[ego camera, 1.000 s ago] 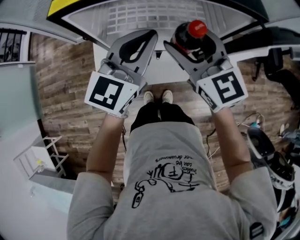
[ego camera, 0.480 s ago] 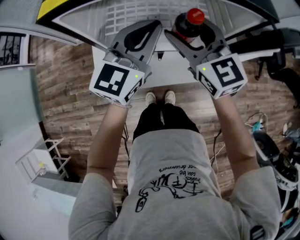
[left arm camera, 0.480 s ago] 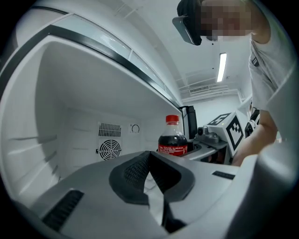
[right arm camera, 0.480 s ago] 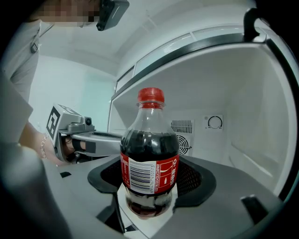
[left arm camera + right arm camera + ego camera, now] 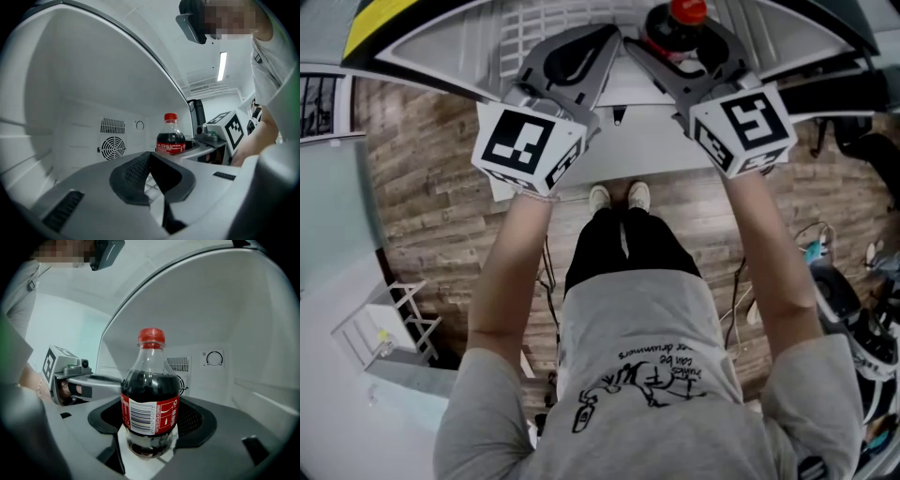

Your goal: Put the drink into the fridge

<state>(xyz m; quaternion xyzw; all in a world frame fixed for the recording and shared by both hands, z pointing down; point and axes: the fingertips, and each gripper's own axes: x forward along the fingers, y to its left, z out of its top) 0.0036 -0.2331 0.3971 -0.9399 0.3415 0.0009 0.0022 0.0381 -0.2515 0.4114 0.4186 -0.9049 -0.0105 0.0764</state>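
The drink is a cola bottle [image 5: 150, 399] with a red cap and a red label, standing upright between the pads of my right gripper [image 5: 150, 439], which is shut on its lower body. From the head view the bottle [image 5: 680, 19] is at the mouth of the open white fridge [image 5: 469, 42], with the right gripper [image 5: 675, 42] around it. My left gripper [image 5: 605, 42] is beside it on the left, shut with nothing between its pads [image 5: 140, 171]. The left gripper view shows the bottle [image 5: 170, 138] to the right, in front of the fridge's back wall.
The fridge's back wall has a round fan grille [image 5: 112, 147], a vent [image 5: 178, 364] and a thermostat dial [image 5: 214, 358]. A wire shelf [image 5: 553, 28] lies inside. On the wooden floor [image 5: 431, 187] stand a white rack [image 5: 389, 323] at left and cables and gear [image 5: 848, 300] at right.
Both grippers have moved forward toward the fridge interior, the right one carrying the bottle with it. Both stay shut as before.
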